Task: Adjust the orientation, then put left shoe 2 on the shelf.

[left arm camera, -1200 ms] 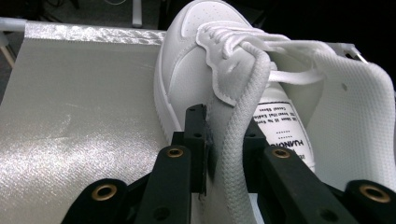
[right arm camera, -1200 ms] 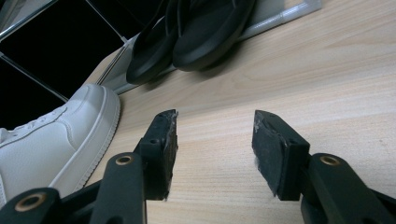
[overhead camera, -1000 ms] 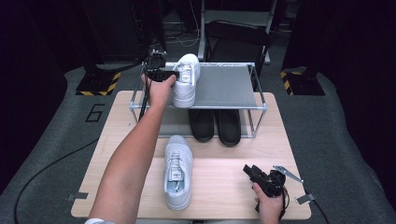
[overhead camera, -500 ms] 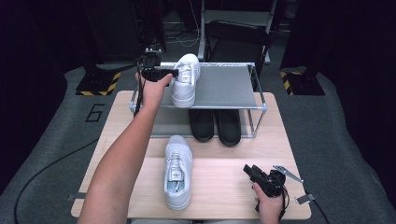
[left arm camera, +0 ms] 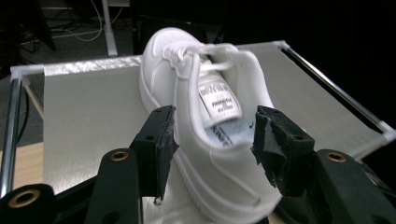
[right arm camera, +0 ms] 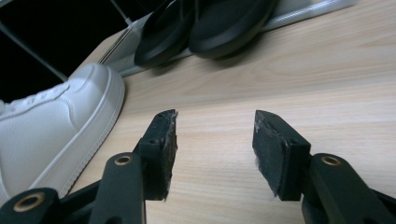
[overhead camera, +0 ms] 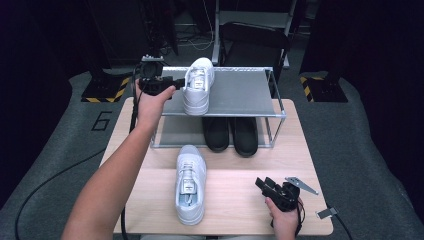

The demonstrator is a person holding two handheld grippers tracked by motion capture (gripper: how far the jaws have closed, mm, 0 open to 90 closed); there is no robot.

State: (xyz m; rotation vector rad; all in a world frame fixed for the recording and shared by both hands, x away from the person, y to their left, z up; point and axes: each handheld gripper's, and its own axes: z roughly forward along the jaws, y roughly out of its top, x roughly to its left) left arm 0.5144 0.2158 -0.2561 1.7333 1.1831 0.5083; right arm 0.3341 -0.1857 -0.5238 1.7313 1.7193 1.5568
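Note:
A white sneaker [overhead camera: 198, 85] lies on the top shelf of a metal shoe rack [overhead camera: 240, 92], toe pointing away. My left gripper [overhead camera: 176, 82] reaches in from its left. In the left gripper view the sneaker's heel [left arm camera: 219, 140] sits between the left gripper's [left arm camera: 212, 140] jaws, which have just been opening; the pads stand off its sides. A second white sneaker [overhead camera: 190, 182] lies on the wooden table [overhead camera: 240, 200]. My right gripper [overhead camera: 262, 184] rests open near the table's front right, nothing between its jaws [right arm camera: 212, 149], with that sneaker [right arm camera: 51, 135] to its left.
A pair of black shoes [overhead camera: 230, 132] stands on the rack's lower level, also seen ahead of the right gripper as black shoes [right arm camera: 205, 23]. The rack's shelf [left arm camera: 84, 107] has bare mesh to the sneaker's right. Dark floor surrounds the table.
The left hand has drawn back to the left and its jaws have opened off the sneaker, which stays on the top shelf. The right hand has kept still.

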